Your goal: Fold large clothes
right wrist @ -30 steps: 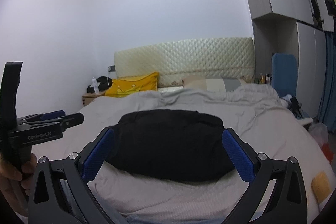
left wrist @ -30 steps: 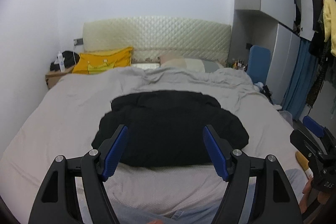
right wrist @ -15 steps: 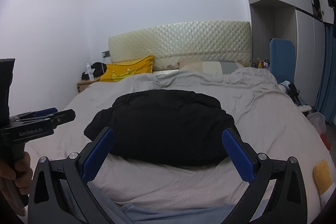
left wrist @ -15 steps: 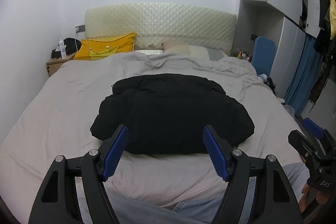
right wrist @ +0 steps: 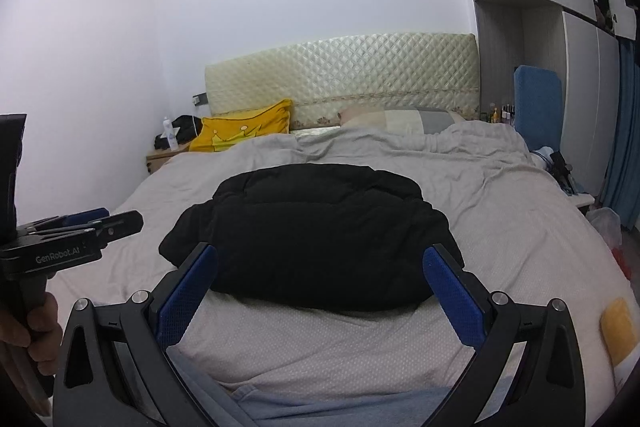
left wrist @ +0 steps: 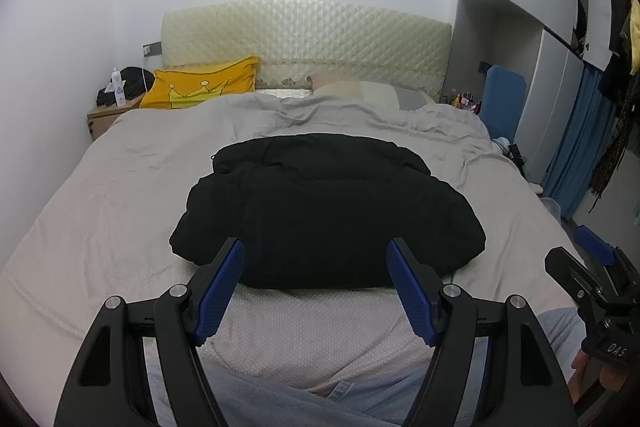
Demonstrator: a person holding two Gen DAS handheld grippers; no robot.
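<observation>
A: Where was the black jacket (left wrist: 326, 211)?
B: It lay folded on the bed (left wrist: 120, 187), in the middle.
A: And the 2 tools?
B: The left tool (left wrist: 316, 281) and right tool (right wrist: 320, 285) were both open, holding nothing.

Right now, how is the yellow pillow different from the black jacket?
The yellow pillow is bright with a crown drawing; the black jacket is plain and dark. The pillow leans against the headboard; the jacket lies bundled mid-bed and looks bigger. Both rest on the bed.
</observation>
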